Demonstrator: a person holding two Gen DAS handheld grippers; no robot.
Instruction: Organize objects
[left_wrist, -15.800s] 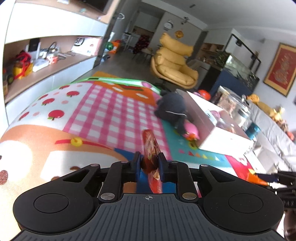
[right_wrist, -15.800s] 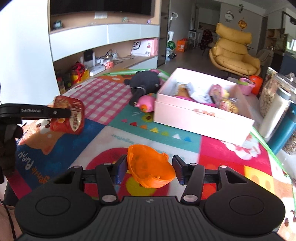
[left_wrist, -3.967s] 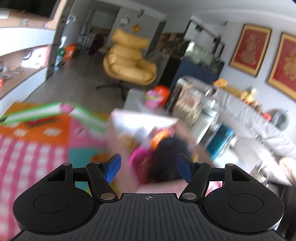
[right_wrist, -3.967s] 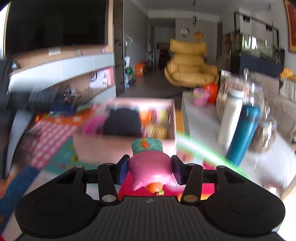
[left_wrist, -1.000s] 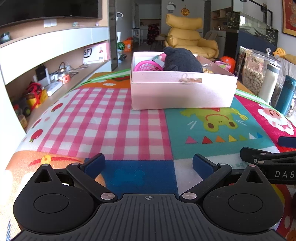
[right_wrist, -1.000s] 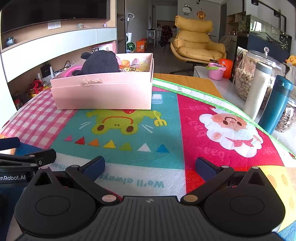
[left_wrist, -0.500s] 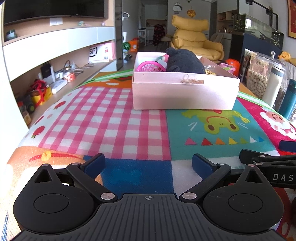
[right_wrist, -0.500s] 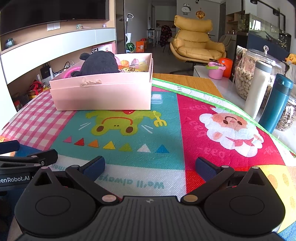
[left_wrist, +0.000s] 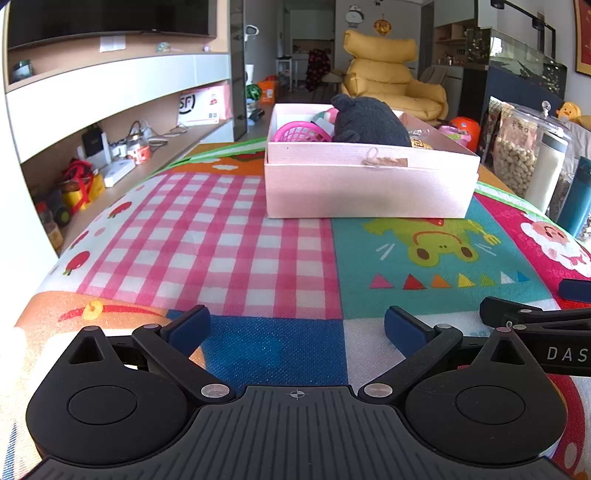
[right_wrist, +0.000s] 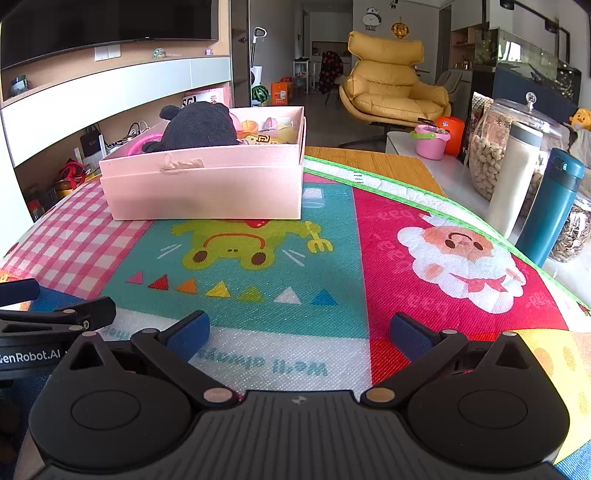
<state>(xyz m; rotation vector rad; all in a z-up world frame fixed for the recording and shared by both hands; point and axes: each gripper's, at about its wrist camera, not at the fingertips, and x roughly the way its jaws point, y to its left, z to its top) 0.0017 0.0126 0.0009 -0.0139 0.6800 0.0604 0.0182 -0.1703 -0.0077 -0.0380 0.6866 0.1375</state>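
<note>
Left tool (left_wrist: 295, 328) and right tool (right_wrist: 299, 332) both wide, empty, low over play mat (right_wrist: 258, 295), pink box (right_wrist: 207, 184) ahead, jars (right_wrist: 491, 147) right.

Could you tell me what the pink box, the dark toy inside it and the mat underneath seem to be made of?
Pink box: probably matte cardboard, given its flat walls, crisp folded edges and string tie.
Dark toy: plush fabric, going by its fuzzy, light-absorbing surface and soft rounded shape.
Mat: likely printed foam or woven plastic, with a fine gridded texture and slight sheen.

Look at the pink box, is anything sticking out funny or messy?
Only a little: the dark plush toy pokes up above the rim of the pink box. Nothing is spilled on the play mat, and both grippers are open and empty.
</note>
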